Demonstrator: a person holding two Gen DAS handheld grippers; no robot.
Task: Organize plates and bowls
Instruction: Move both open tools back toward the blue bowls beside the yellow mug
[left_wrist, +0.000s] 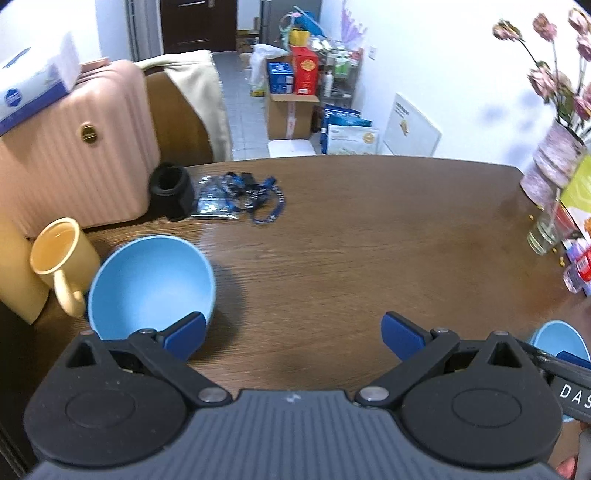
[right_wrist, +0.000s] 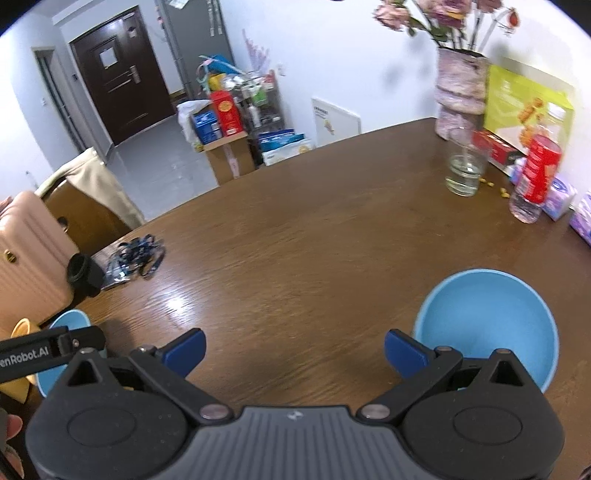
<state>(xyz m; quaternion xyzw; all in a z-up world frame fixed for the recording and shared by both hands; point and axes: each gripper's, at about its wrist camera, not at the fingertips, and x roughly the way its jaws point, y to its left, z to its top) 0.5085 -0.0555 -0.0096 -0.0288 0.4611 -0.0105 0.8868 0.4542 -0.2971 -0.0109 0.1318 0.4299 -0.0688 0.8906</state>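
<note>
Two light blue bowls stand upright on the brown wooden table (left_wrist: 369, 229). The left bowl (left_wrist: 151, 286) sits at the table's left side, beside a yellow mug; its rim also shows at the left edge of the right wrist view (right_wrist: 68, 321). My left gripper (left_wrist: 293, 334) is open, its left fingertip just over that bowl's near rim, nothing between the fingers. The right bowl (right_wrist: 487, 325) sits near the front right, also seen in the left wrist view (left_wrist: 559, 339). My right gripper (right_wrist: 295, 349) is open and empty, its right finger beside that bowl's left rim.
A yellow mug (left_wrist: 62, 258) stands left of the left bowl, against a pink suitcase (left_wrist: 74, 155). A black cylinder (left_wrist: 171, 192) and a blue lanyard (left_wrist: 255, 195) lie behind. At the right: a glass (right_wrist: 463, 170), a red-labelled bottle (right_wrist: 533, 177), a flower vase (right_wrist: 460, 92), boxes.
</note>
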